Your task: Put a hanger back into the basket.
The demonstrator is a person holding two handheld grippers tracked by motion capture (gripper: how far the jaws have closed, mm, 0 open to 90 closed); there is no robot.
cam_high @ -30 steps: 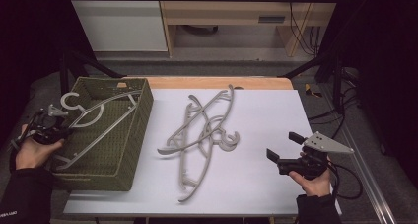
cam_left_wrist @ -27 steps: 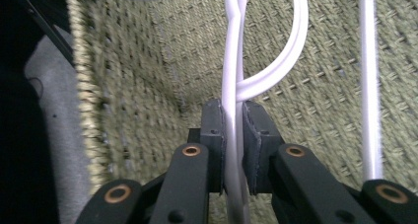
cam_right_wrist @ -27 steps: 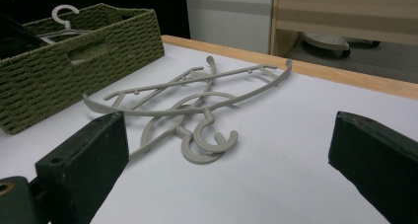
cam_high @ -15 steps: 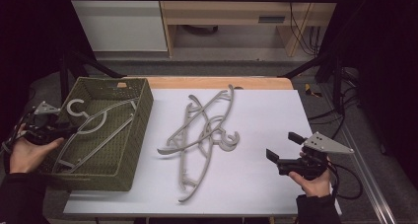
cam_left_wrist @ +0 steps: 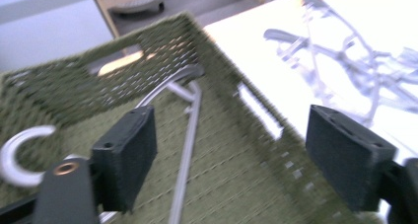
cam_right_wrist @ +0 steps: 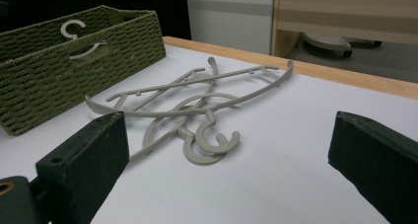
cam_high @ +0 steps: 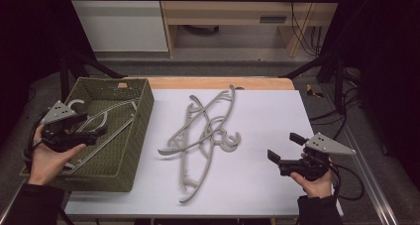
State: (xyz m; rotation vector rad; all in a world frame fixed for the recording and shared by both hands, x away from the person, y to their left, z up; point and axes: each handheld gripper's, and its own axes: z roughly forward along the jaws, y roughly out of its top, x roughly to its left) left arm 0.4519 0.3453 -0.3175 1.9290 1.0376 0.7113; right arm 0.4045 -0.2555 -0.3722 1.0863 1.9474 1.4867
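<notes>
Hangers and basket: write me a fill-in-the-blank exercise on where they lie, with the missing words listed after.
1. One grey hanger lies inside the green woven ____.
2. The pile of hangers rests on the ____ table top.
3. The left gripper hovers over the basket with its fingers ____.
4. The right gripper, fingers apart, holds ____.

Missing words: basket; white; open; nothing
</notes>
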